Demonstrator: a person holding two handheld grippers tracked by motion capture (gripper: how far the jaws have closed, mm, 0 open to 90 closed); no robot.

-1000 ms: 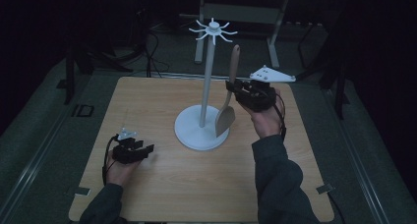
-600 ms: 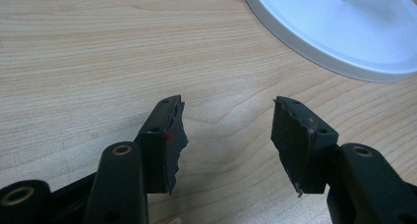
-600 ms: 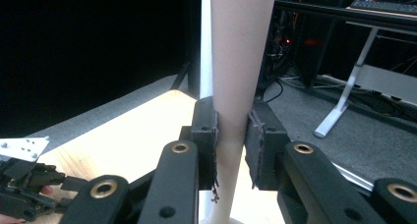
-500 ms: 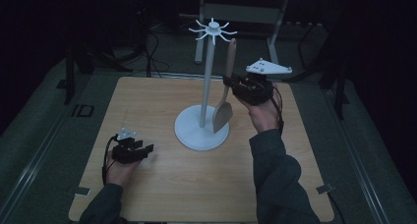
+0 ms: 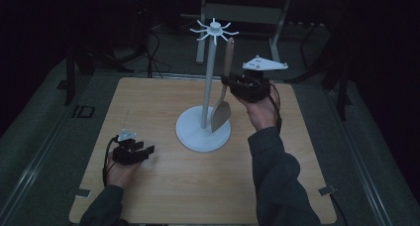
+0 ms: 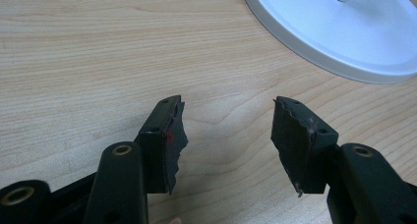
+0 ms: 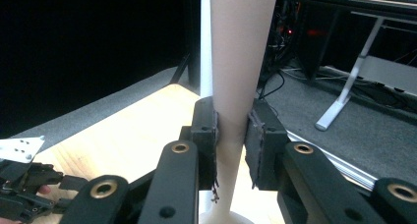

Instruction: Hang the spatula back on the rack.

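The right gripper (image 5: 229,80), clamped on the spatula (image 5: 221,115), is being raised nearer the rack's (image 5: 214,30) hooks; the left gripper (image 6: 226,130) is being rested wide open.

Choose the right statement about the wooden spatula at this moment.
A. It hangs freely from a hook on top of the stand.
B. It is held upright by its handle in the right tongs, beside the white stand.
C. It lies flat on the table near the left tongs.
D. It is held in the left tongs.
B: the right tongs clamp the handle of the wooden spatula, blade down over the base of the white stand; the left tongs stand open over bare table.
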